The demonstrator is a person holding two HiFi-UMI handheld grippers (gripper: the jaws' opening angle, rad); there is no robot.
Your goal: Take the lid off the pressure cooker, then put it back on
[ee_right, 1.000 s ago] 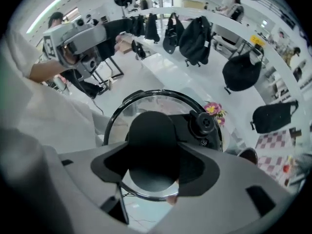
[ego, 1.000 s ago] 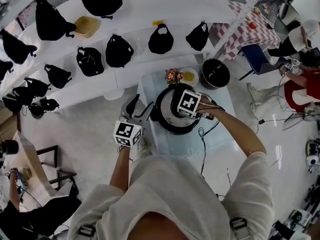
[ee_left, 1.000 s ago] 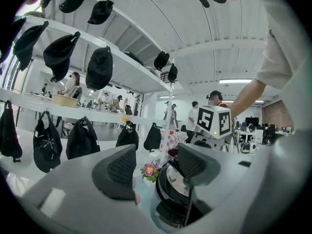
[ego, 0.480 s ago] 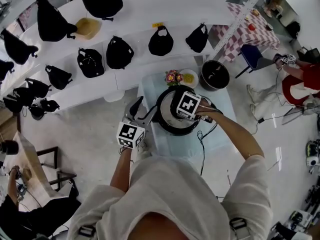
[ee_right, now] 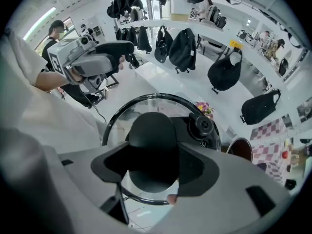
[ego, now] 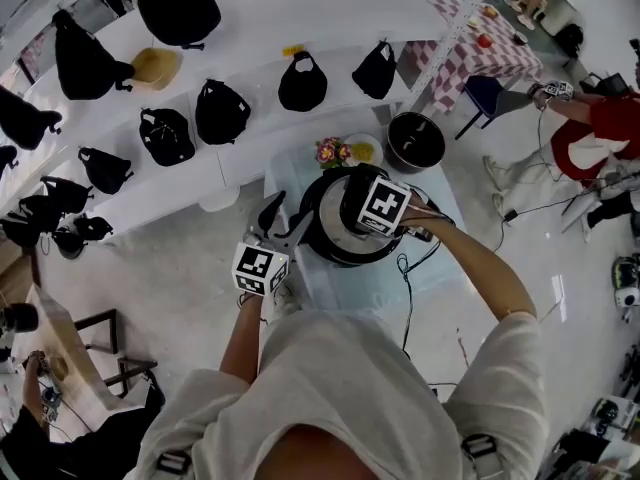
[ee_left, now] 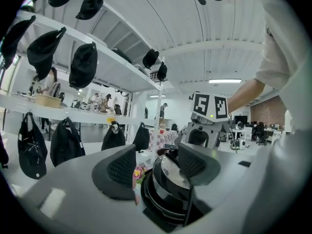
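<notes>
Pinching the black knob [ee_right: 152, 140] of the glass lid [ee_right: 146, 105] between the jaws of the right gripper [ee_right: 155, 165], directly over the black pressure cooker [ego: 330, 248] on a pale blue table [ego: 350, 290]. Holding the left gripper [ee_left: 156, 167] just beside the cooker's left side, with jaws wide apart and nothing gripped.

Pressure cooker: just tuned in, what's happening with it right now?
A person is working with two handheld grippers at the pressure cooker on the small table. The right gripper points down, its jaws closed on the black knob of the glass lid, which looks tilted above the cooker's rim. The left gripper is open and empty, aimed at the cooker's side.
</notes>
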